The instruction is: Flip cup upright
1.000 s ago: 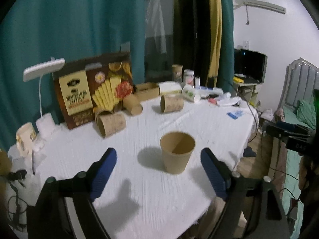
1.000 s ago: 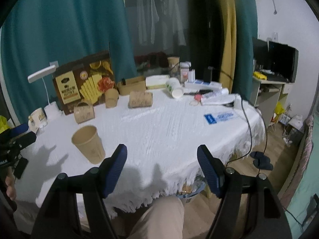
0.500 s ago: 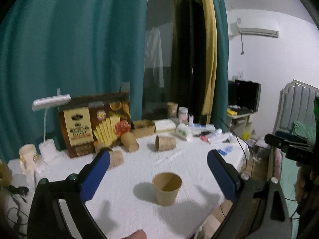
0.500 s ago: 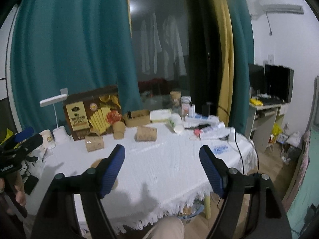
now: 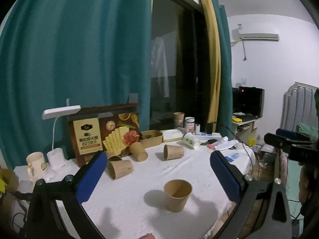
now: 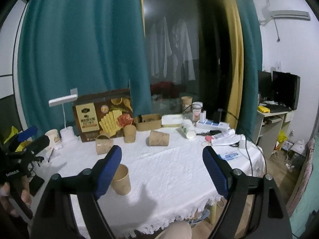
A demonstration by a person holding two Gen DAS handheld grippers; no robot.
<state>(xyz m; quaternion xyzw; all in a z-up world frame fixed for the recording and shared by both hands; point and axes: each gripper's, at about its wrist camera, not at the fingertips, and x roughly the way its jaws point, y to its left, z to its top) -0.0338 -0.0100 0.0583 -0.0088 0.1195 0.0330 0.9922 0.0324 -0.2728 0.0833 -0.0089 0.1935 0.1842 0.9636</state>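
A brown paper cup stands upright, mouth up, on the white tablecloth near the front edge. It also shows in the right wrist view, partly behind the left finger. My left gripper is open and empty, held back above the cup. My right gripper is open and empty, to the right of the cup. Three more paper cups lie on their sides further back: one on the left, one in the middle, one to the right.
A snack box, a white desk lamp, a mug, a cardboard tray and small bottles line the table's back. A white printed cup lies on its side. Cables and a desk stand at the right.
Both grippers have pulled back and tilted upward away from the table, so the cup looks smaller and lower in view. The cup stays upright where it was.
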